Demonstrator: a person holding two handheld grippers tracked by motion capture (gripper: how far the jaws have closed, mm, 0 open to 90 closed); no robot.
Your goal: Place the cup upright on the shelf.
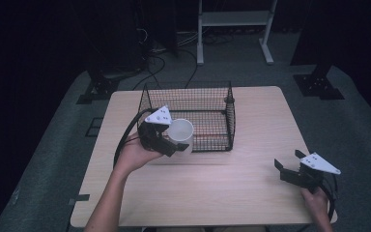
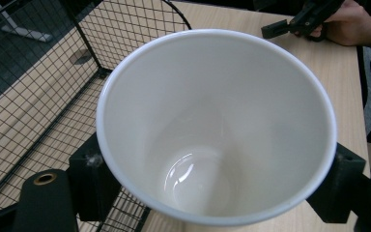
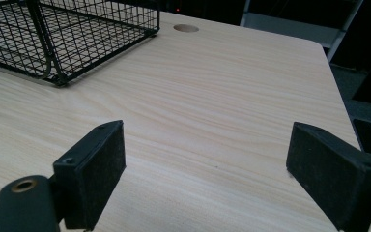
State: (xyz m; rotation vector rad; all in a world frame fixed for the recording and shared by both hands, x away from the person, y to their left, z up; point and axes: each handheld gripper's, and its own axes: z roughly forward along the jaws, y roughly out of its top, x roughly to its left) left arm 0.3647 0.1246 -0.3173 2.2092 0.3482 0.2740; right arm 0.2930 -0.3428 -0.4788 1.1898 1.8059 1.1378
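Observation:
A white cup (image 1: 180, 133) hangs tilted at the near left corner of the black wire basket (image 1: 188, 88), with my left gripper (image 1: 178, 145) shut on it. In the left gripper view the cup's empty inside (image 2: 212, 121) faces the camera and the two black jaws press on its sides; the left gripper (image 2: 216, 183) is above the basket's mesh (image 2: 38, 96). My right gripper (image 1: 288, 159) stands open near the table's front right corner. Between its fingertips (image 3: 207, 145) lies bare wood, and it shows far off as the right gripper (image 2: 280, 29) in a hand.
The light wooden table (image 1: 222, 193) carries the basket at its back middle; the basket's corner (image 3: 53, 38) stands to the far left of my right gripper. A round hole (image 3: 185, 28) marks the tabletop. A white frame (image 1: 234, 19) and cables lie on the dark floor beyond.

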